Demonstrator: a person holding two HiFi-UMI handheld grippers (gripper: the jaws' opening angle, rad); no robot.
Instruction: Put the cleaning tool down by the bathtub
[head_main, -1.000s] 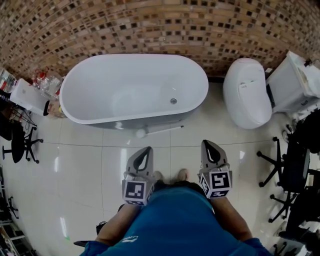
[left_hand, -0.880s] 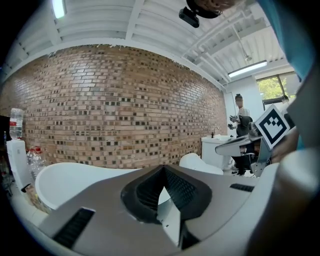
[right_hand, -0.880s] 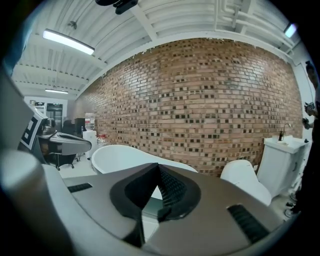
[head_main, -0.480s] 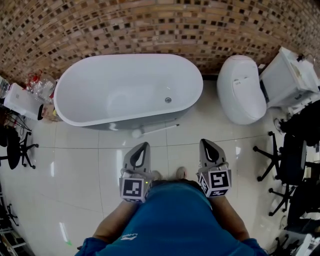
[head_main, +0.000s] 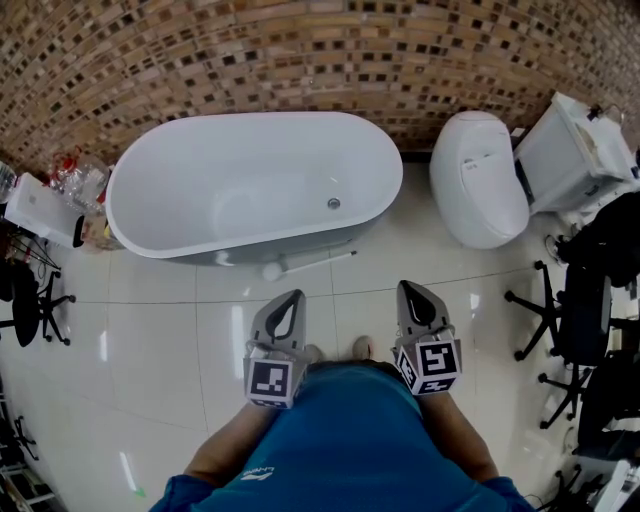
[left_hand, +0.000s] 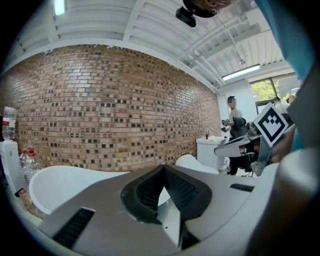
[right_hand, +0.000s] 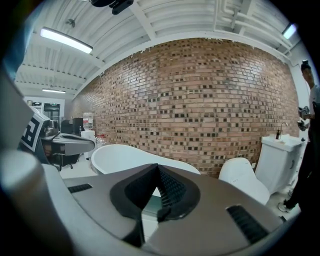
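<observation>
Glossy floor tiles (head_main: 150, 330) carry the brush (head_main: 300, 264), unmoved, just beside the bathtub (head_main: 320, 238) at twelve o'clock; left gripper (head_main: 291, 298) and right gripper (head_main: 408, 288) keep fingers clenched, empty, so placing looks finished.

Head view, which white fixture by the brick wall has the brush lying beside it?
The large white oval bathtub at left: the white long-handled brush lies on the tiles along its front. The egg-shaped white toilet and boxy white cabinet have none.
</observation>
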